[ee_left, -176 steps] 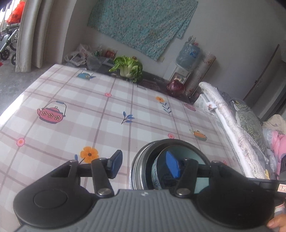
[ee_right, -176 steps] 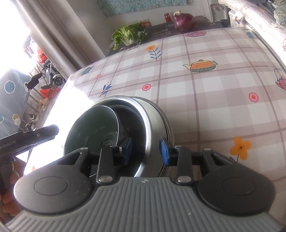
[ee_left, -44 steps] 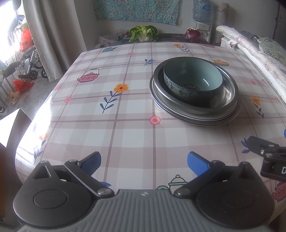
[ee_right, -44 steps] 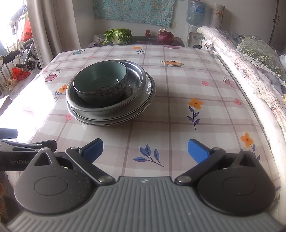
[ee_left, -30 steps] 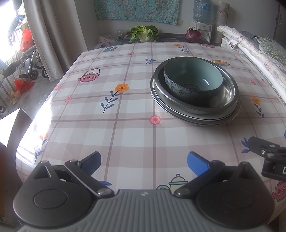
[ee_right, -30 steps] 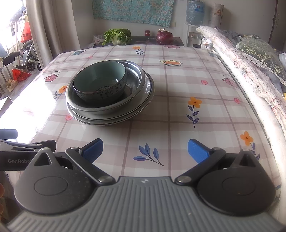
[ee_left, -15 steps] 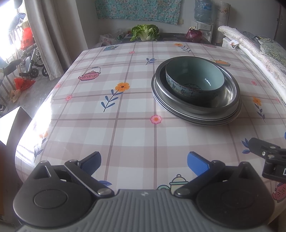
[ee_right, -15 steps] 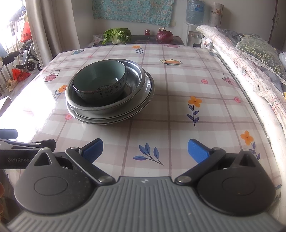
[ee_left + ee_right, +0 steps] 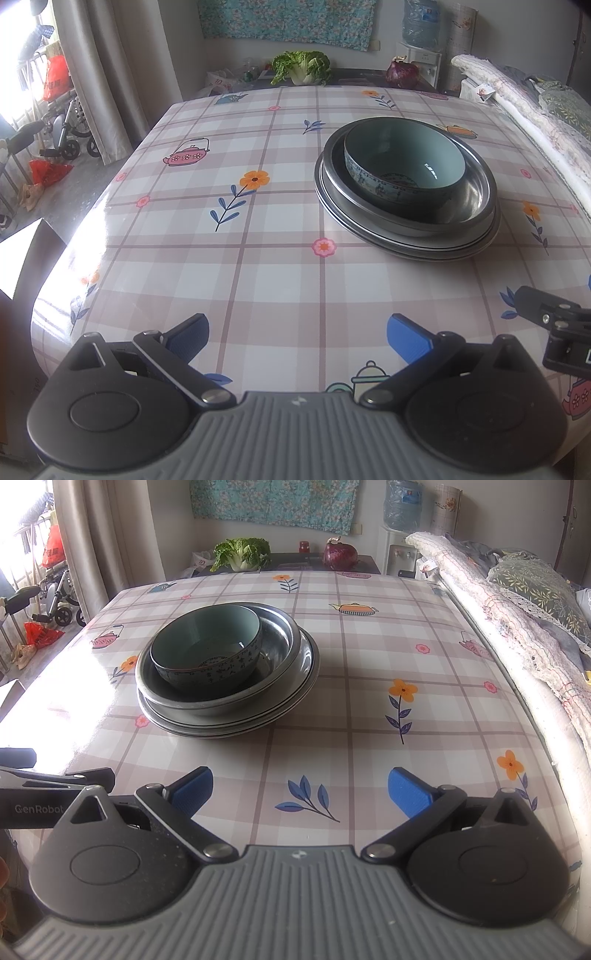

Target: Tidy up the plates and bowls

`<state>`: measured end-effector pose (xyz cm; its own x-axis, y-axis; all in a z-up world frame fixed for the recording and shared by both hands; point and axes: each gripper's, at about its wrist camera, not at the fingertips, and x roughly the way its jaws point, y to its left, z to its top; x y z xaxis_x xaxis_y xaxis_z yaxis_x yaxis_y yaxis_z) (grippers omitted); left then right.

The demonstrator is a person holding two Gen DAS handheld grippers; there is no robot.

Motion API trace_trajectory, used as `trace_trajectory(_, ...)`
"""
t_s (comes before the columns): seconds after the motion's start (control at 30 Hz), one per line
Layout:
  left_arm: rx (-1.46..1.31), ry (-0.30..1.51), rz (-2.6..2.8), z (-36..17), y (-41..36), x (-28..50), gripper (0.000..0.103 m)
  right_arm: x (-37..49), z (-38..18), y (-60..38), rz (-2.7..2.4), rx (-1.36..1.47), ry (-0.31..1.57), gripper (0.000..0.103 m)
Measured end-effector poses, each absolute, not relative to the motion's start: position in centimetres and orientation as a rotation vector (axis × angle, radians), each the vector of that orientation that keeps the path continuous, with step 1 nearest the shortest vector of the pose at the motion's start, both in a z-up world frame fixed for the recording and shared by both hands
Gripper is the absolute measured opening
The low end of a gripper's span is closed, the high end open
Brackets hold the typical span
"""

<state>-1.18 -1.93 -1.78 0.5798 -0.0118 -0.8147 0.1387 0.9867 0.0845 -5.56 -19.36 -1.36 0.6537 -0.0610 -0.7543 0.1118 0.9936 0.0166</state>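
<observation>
Blue-padded fingers of my left hand-held gripper stand wide apart with nothing between them, hovering over the near edge of the worktop. My right hand-held gripper is spread just as wide and equally empty, low over the near edge, and each gripper shows at the side of the other's view.

Farther out, well apart from both, sits the stack: a teal bowl with dark lettering around its outside nests in a metal basin, which rests on stacked plates. From the left wrist view the stack lies toward the right; from the right wrist view, toward the left.

Beyond the far edge of the checked, flower-printed cloth, a leafy cabbage and a purple cabbage sit on a dark cabinet. Folded bedding runs along the right side.
</observation>
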Motion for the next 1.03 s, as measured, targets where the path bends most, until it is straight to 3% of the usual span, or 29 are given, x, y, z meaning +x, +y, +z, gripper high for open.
trace_trajectory(1.03, 0.143, 0.945, -0.080, -1.54, -1.67, -1.13, 0.103, -5.41, -1.16, -19.03, -0.095, 0.060, 0.850, 0.102)
